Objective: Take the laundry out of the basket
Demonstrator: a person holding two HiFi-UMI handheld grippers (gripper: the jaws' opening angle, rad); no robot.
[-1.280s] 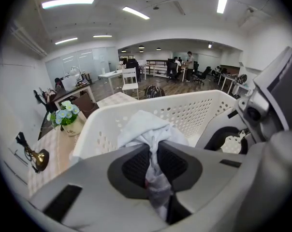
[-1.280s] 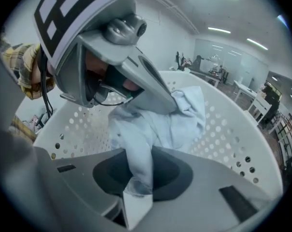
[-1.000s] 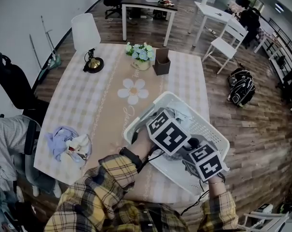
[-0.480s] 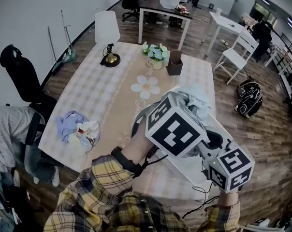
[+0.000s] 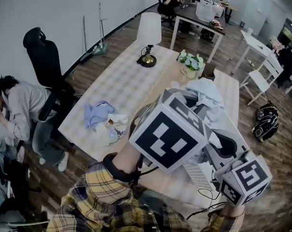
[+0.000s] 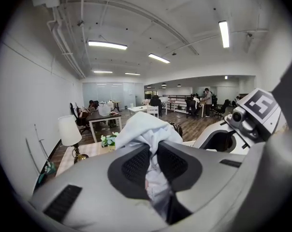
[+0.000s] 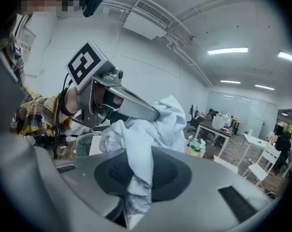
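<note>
A pale blue-white garment [image 5: 206, 93] hangs in the air between both grippers, above the white laundry basket [image 5: 198, 174], which is mostly hidden behind them. My left gripper [image 5: 193, 99] is shut on the garment [image 6: 146, 129], with cloth bunched between its pads [image 6: 131, 166]. My right gripper [image 5: 212, 120] is shut on another fold of the same garment [image 7: 151, 129], and cloth runs down between its pads [image 7: 167, 178]. In the right gripper view the left gripper [image 7: 153, 114] reaches into the cloth from the left.
A heap of clothes [image 5: 105, 120] lies on the checked table [image 5: 122, 81] at its left edge. A lamp [image 5: 149, 33], a flower pot [image 5: 190, 64] and a brown box [image 5: 209, 71] stand at the far end. An office chair [image 5: 44, 57] and a seated person [image 5: 20, 105] are at the left.
Both grippers have risen out of the basket toward the camera, lifting the garment with them. The head view has swung so that the table sits further left.
</note>
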